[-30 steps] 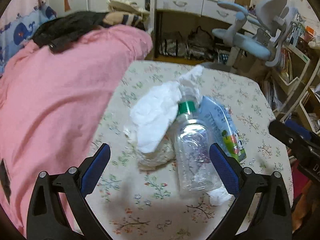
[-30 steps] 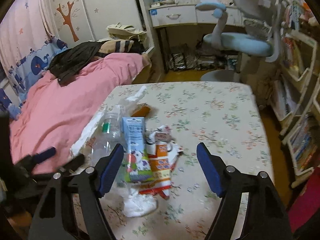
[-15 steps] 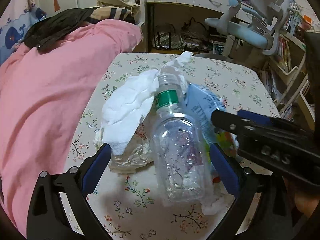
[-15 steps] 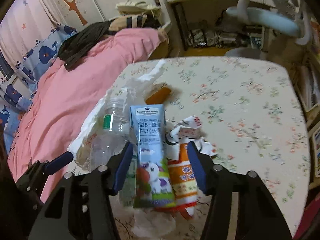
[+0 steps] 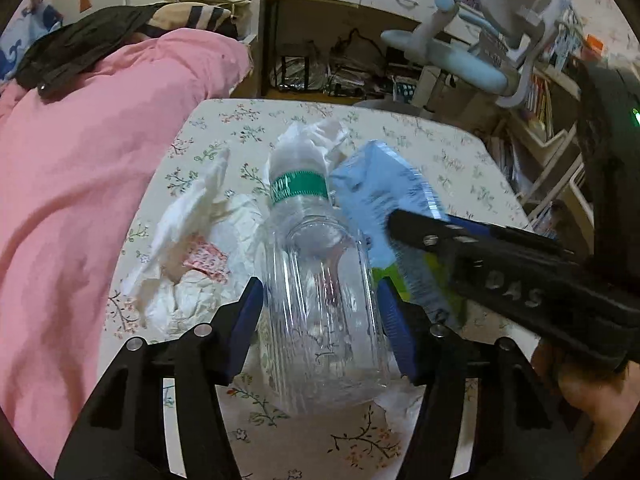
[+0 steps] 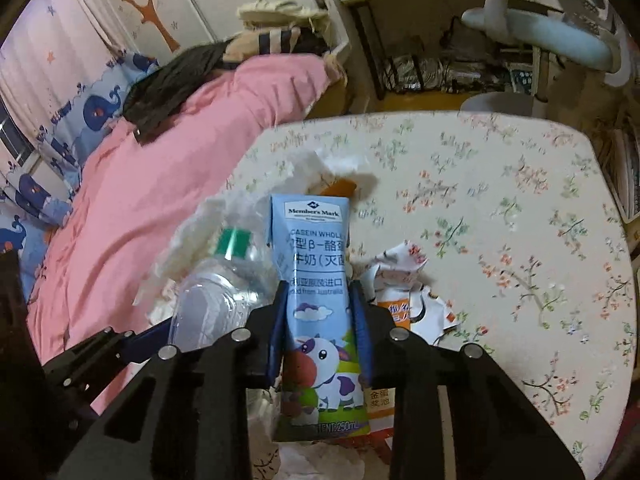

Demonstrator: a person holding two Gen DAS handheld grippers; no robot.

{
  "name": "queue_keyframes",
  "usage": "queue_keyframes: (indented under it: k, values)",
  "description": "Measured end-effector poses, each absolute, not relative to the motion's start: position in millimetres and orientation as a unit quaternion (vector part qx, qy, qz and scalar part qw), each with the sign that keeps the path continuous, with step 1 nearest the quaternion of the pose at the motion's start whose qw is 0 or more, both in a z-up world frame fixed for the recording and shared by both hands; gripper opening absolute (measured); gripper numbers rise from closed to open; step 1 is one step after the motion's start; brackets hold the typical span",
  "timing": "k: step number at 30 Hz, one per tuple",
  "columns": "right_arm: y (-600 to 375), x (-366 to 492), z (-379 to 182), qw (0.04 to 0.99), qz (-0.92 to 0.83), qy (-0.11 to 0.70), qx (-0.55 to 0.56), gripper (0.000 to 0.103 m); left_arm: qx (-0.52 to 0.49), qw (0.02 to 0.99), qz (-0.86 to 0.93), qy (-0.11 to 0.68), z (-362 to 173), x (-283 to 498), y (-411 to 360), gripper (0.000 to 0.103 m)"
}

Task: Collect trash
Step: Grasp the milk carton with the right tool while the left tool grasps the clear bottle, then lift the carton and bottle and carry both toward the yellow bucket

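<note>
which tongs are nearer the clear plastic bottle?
Left. Left tongs straddle the clear plastic bottle, closing on it. Right tongs sit beside it, closing around the blue milk carton.

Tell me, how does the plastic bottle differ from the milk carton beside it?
The plastic bottle is clear, rounded and ribbed, with a green band near its neck; the milk carton is an opaque blue box printed with a cartoon cow. The bottle sits between the closing jaws of the left gripper; the carton sits between the closing jaws of the right gripper. Both lie side by side amid crumpled tissue on the floral tablecloth.
</note>
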State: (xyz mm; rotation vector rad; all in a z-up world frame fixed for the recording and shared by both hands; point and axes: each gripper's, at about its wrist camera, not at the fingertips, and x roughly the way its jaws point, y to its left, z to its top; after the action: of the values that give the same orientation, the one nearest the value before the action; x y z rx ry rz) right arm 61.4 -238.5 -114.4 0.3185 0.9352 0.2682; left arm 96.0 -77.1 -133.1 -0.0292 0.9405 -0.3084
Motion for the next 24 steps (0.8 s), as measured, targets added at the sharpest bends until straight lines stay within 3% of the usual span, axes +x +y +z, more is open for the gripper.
queue_keyframes:
  k: [10,11,12,19,20,22,23,24]
  values:
    - [-261,23,-84,0.883,0.144,0.392,0.214,0.030,-0.110,0.869,-0.192,0.443,-108,75,-37,0.053]
    - [-260,22,-83,0.883,0.147,0.391,0.216,0.030,-0.106,0.872,-0.190,0.439,-107,71,-37,0.040]
    - [-259,17,-80,0.883,0.149,0.388,0.217,0.030,-0.102,0.875,-0.190,0.434,-105,67,-36,0.015]
    - [-256,-5,-75,0.886,0.148,0.382,0.215,0.030,-0.094,0.865,-0.188,0.456,-115,48,-24,0.015]
    - [-259,-8,-77,0.886,0.146,0.383,0.219,0.030,-0.094,0.861,-0.190,0.463,-118,45,-23,0.020]
    - [-265,-15,-80,0.882,0.143,0.384,0.233,0.030,-0.081,0.862,-0.191,0.463,-118,41,-27,0.047]
    - [-268,-18,-81,0.881,0.142,0.384,0.238,0.030,-0.075,0.864,-0.188,0.461,-118,40,-29,0.068]
    - [-270,-22,-81,0.881,0.141,0.383,0.240,0.030,-0.068,0.866,-0.181,0.462,-119,41,-33,0.075]
